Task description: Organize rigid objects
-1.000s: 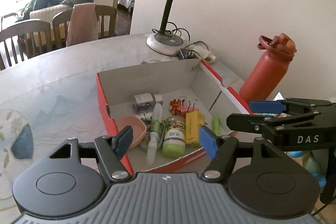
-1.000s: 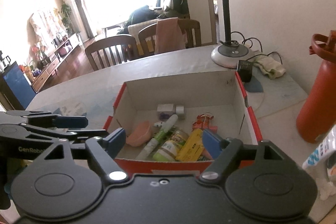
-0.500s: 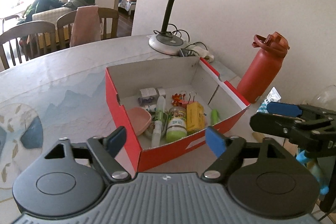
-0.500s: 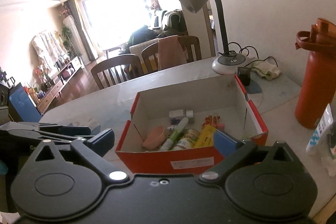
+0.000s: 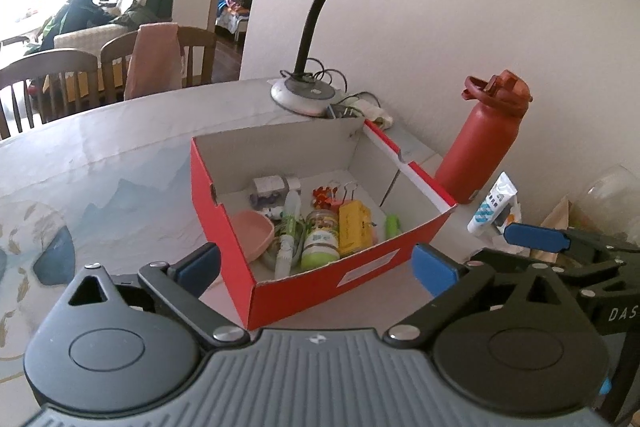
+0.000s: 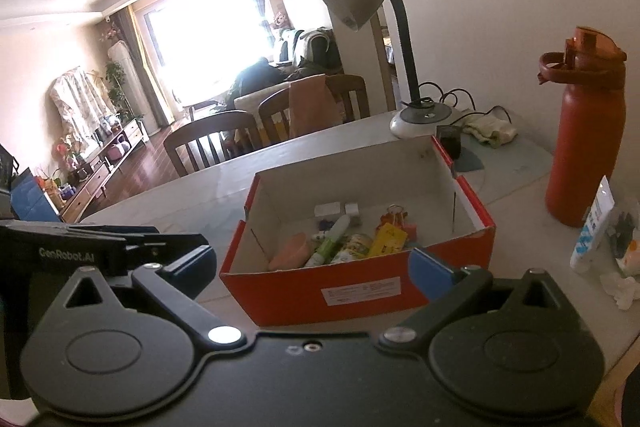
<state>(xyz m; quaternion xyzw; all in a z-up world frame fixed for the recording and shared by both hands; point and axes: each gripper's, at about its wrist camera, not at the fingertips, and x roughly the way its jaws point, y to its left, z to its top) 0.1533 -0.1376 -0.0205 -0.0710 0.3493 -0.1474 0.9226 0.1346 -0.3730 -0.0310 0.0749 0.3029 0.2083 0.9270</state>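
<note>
A red cardboard box point(image 5: 352, 269) point(image 6: 360, 289) stands on the table. Inside lie a pink bowl point(image 5: 254, 233), a white-green tube point(image 5: 290, 223), a green-lidded jar point(image 5: 318, 239), a yellow pack point(image 5: 354, 227), binder clips point(image 5: 340, 193) and a small white box point(image 5: 270, 185). My left gripper point(image 5: 316, 267) is open and empty, held back from the box's near corner. My right gripper point(image 6: 312, 265) is open and empty in front of the box's labelled side. The right gripper also shows at the right of the left wrist view point(image 5: 560, 247).
A red water bottle point(image 5: 480, 143) point(image 6: 584, 135) stands right of the box. A grey desk lamp point(image 5: 308, 27) with cables is behind it. A toothpaste tube point(image 5: 490, 205) and crumpled wrappers point(image 6: 624, 267) lie at the right. Chairs point(image 5: 60, 83) line the far table edge.
Both grippers have pulled back and up from the box, so it looks smaller and farther. Both stay open and empty. The box contents have not moved.
</note>
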